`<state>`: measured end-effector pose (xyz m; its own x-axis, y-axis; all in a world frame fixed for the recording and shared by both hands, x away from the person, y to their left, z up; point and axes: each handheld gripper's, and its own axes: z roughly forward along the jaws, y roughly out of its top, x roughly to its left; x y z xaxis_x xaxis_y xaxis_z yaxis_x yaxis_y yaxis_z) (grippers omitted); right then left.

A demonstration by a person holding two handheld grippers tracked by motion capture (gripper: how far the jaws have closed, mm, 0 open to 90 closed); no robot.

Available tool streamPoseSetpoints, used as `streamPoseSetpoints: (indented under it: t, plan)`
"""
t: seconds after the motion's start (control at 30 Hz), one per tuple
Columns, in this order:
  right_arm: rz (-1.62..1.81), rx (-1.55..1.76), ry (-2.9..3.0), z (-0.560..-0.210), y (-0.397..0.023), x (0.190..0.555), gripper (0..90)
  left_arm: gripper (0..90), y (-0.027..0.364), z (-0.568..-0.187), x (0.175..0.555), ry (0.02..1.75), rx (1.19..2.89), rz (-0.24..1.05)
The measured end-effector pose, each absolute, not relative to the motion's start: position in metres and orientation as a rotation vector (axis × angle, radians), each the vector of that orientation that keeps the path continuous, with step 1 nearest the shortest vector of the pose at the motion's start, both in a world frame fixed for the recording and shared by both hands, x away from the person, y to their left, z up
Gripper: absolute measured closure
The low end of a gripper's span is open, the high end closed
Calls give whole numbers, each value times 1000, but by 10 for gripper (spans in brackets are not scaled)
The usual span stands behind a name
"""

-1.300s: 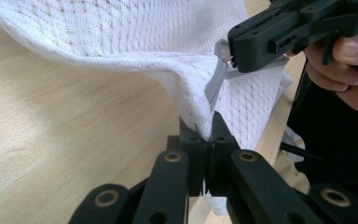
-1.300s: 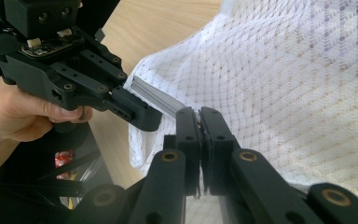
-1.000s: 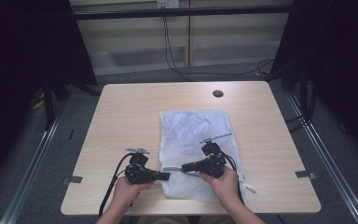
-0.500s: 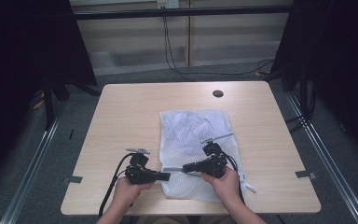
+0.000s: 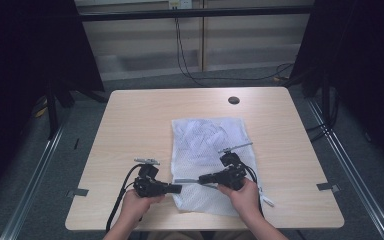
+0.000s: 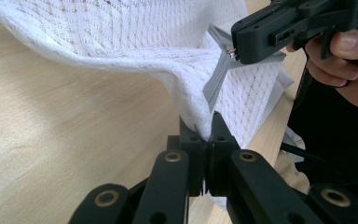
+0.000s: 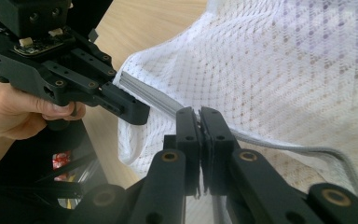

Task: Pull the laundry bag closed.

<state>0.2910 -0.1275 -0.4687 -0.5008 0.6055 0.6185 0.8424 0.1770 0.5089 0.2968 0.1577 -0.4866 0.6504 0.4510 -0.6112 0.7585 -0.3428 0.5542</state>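
Setting: a lab or test bay rigged for recording, not a home. Pale wood-grain surface (image 5: 145,130) with a round cable grommet (image 5: 233,100), standing on grey floor (image 5: 25,200). Black curtains (image 5: 25,50) hang at both sides; a dark horizontal bar (image 5: 195,13) crosses the back. Cables (image 5: 185,55) drop from a wall socket (image 5: 177,4) down a plain panelled wall. Metal rails (image 5: 350,165) run along the floor at each side of the surface. Tape markers (image 5: 78,192) sit by its near corners.

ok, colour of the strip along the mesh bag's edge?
Grey, against the white mesh bag. The strip shows best in the right gripper view.
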Motion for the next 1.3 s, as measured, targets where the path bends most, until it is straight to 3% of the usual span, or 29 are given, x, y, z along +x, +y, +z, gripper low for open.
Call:
streamPoseSetpoints:
  t: [1.3]
  plan:
    - [-1232,-1393,-2171,-469,-134,291,868,884,158,-487,297,953,2000,-436]
